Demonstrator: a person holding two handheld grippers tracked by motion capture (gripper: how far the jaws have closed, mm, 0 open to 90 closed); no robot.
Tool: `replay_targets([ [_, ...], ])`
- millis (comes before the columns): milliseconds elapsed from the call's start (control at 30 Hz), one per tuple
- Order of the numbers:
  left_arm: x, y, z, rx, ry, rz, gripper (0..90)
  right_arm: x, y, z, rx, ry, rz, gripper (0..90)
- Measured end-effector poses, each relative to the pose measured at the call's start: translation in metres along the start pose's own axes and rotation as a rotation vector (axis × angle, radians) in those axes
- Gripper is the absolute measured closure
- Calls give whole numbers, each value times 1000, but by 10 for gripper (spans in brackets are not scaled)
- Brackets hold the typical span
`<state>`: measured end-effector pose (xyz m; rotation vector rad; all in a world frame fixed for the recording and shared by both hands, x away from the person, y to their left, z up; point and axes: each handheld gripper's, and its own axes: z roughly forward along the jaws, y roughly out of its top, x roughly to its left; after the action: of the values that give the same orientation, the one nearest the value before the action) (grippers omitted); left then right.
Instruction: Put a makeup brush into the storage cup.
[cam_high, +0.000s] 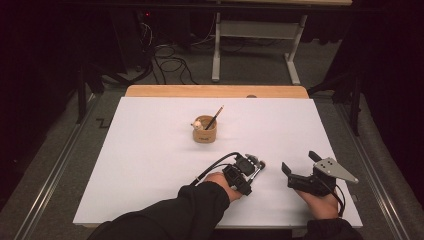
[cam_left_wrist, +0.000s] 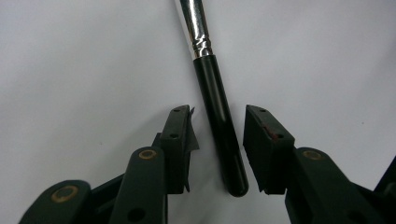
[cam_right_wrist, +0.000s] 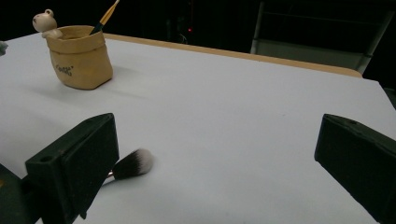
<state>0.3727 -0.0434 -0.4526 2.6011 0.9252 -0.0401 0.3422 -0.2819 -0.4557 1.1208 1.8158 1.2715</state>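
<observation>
A makeup brush (cam_left_wrist: 201, 32) with a black handle, silver ferrule and white-tipped head (cam_right_wrist: 133, 164) lies flat on the white sheet. My left gripper (cam_left_wrist: 218, 111) is low over it. Its jaws stand on either side of the handle's end with a narrow gap on each side, so neither pad touches it. In the high view the left gripper (cam_high: 250, 165) and brush (cam_high: 261, 165) are at the near centre. My right gripper (cam_high: 299, 162) rests just to the right, wide open (cam_right_wrist: 217, 135) with nothing between its jaws. A tan pen holder (cam_high: 205, 134) stands farther back.
The holder (cam_right_wrist: 81, 58) carries a small bear figure (cam_right_wrist: 45, 21) on its rim and a pencil (cam_high: 216, 116) leaning inside. The white sheet (cam_high: 150, 150) covers a wooden table whose far edge (cam_high: 215, 91) shows. Cables and a desk frame (cam_high: 255, 45) lie beyond.
</observation>
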Motion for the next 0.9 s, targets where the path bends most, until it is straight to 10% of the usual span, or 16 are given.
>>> replay_targets([
  [900,-2,0,1,3,66,30,791,-1,-1,0,0,6,18,6],
])
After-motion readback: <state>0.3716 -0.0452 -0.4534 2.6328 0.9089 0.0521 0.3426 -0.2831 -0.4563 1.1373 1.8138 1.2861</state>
